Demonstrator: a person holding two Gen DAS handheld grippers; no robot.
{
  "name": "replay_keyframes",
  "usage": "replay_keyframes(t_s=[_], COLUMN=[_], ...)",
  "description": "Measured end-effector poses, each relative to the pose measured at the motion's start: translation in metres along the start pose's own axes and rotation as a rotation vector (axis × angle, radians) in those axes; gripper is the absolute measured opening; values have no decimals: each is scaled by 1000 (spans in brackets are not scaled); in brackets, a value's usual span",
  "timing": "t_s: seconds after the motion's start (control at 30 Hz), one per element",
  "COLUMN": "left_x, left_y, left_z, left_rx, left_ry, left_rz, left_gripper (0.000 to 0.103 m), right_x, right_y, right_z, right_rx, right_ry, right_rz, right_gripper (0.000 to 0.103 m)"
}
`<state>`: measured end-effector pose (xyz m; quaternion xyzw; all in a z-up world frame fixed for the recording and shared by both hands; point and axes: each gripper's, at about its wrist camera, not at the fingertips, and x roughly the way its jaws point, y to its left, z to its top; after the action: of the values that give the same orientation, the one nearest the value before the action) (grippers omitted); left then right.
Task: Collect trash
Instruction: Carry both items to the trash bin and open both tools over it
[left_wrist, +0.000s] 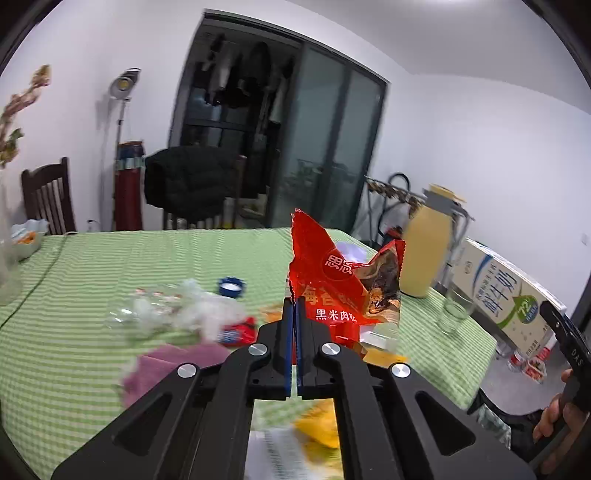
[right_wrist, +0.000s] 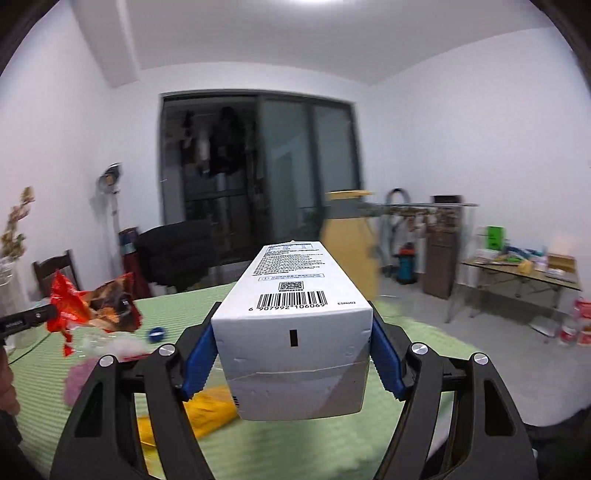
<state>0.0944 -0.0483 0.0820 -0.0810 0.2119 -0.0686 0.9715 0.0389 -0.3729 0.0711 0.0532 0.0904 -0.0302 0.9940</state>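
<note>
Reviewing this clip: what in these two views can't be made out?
- Where the trash goes: no bin shows in either view.
- Table litter, left wrist view: the clear plastic heap and pink cloth are motion-blurred.
- Yellow item, right wrist view: blurred, partly behind the white carton held by the right hand-held gripper.
- Red wrapper in the left hand-held gripper: contents hidden.

Wrapper (left_wrist: 332, 291) above the table (left_wrist: 92, 258); cap (left_wrist: 231, 286) left of it; jug (left_wrist: 424, 254) and glass (left_wrist: 452, 312) right.
</note>
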Motion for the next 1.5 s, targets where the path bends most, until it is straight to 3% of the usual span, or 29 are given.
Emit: replay_keyframes(t_s=[0.3, 0.53, 0.73, 1.0, 1.2, 1.3, 1.33, 1.4, 1.5], left_x=[28, 43, 60, 92, 112, 126, 128, 127, 121], left_y=[-135, -241, -321, -399, -432, -442, -445, -445, -445], left_z=[-32, -86, -151, -242, -302, -323, -329, -331, -324], left_rx=[136, 236, 429, 623, 754, 820, 835, 849, 834], left_ry=[85, 211, 335, 522, 634, 687, 701, 714, 687], left_rz=[-196, -355, -441, -475, -452, -424, -415, -419, -443], left_gripper=[0, 0, 0, 0, 1, 2, 6, 39, 48], right_x=[-65, -107, -93, -80, -82, -80, -82, -84, -87], right_y=[-138, -204, -248, -276, -289, -292, -292, -292, -293], right_z=[-51, -113, -172, -241, -268, -267, -264, -258, -246], right_rx=[45, 109, 221, 313, 396, 399, 396, 391, 380], right_ry=[122, 256, 429, 672, 757, 759, 751, 739, 704], right_rz=[-304, -442, -472, -511, -479, -479, -484, -488, -497], right_gripper=[70, 70, 71, 71, 72, 72, 72, 72, 72])
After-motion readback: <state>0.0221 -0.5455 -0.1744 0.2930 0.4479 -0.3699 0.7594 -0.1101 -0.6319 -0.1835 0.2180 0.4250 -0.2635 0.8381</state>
